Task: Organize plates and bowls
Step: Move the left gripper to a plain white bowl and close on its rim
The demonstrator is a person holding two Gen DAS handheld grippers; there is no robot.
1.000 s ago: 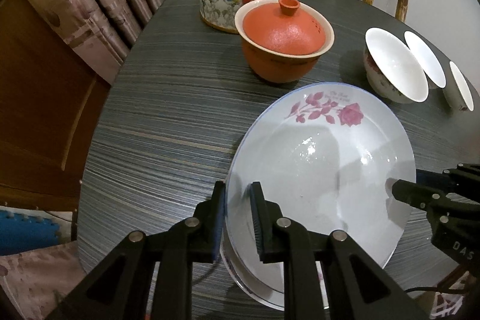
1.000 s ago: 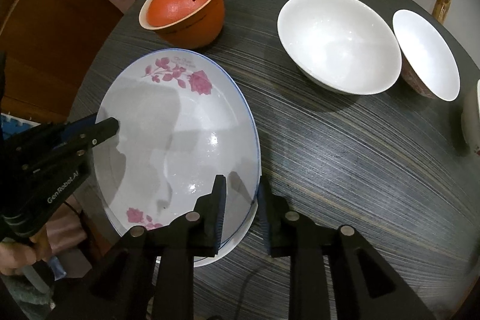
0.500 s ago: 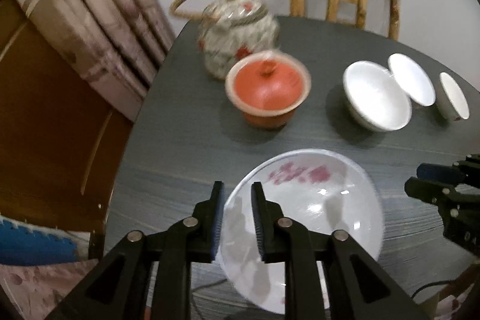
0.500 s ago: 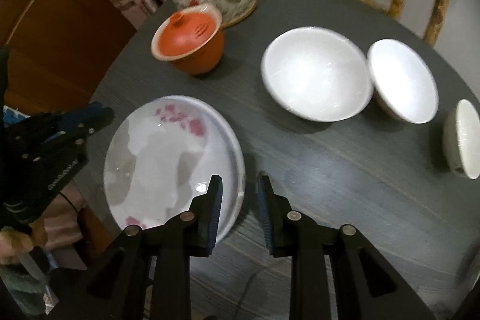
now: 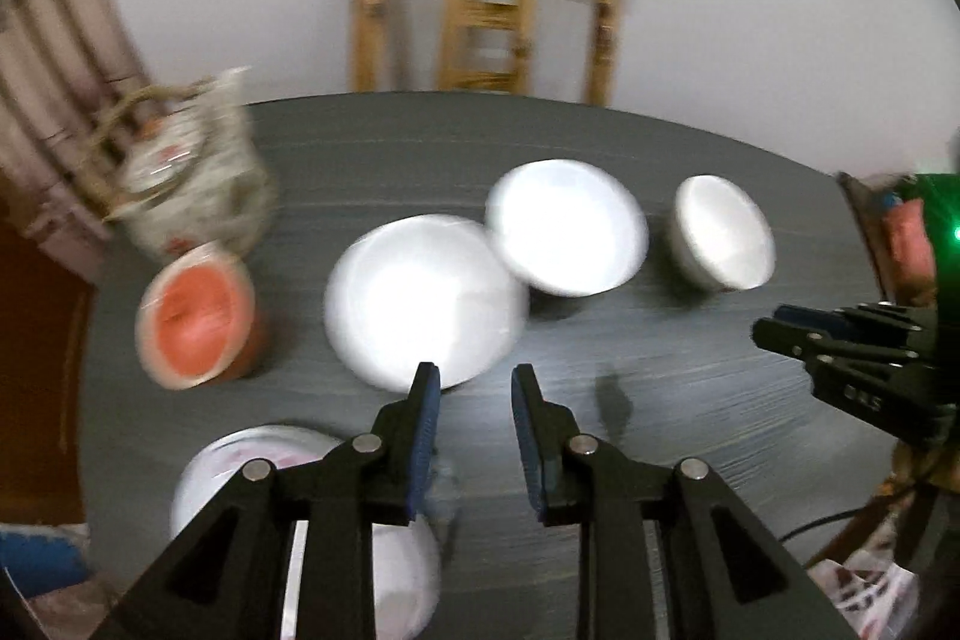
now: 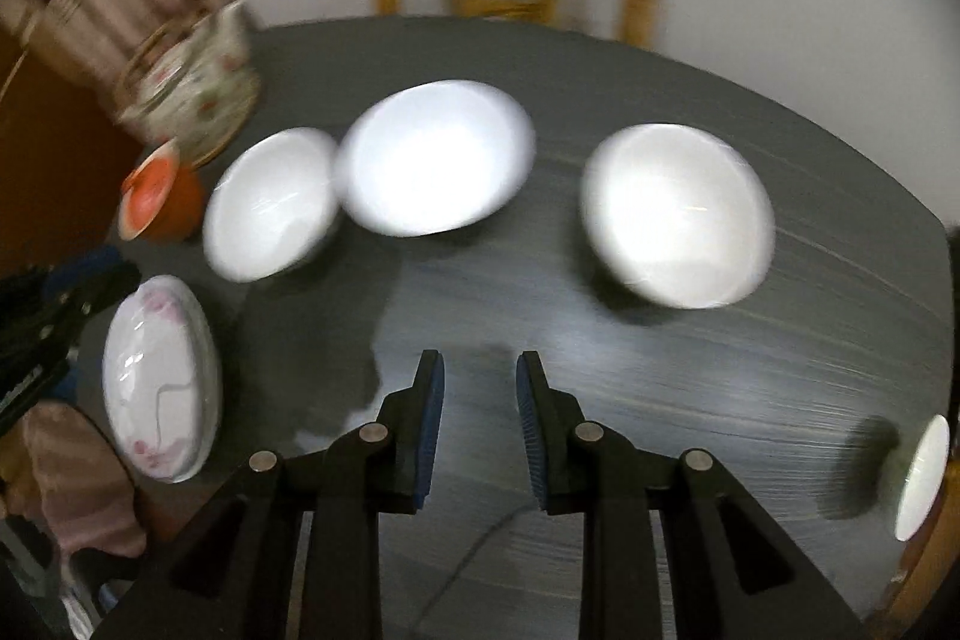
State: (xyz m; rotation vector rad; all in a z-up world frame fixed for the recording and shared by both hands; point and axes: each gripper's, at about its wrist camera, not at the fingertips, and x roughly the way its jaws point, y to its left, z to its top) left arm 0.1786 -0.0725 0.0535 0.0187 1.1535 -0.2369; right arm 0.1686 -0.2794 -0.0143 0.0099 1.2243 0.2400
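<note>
The rose-patterned plates lie stacked at the near left edge of the dark table; they also show in the right wrist view. Three white bowls stand in a row: large, middle, small. In the right wrist view they appear as the large, middle and small bowl. My left gripper is open and empty above the table before the large bowl. My right gripper is open and empty over bare table.
An orange lidded cup and a floral teapot stand at the left. A wooden chair is behind the table. Another white dish sits at the right edge. Both views are motion-blurred.
Both grippers let go of the rose plate, opened wider and pulled back and up, swinging right. The plate now rests on the stack at the near left edge.
</note>
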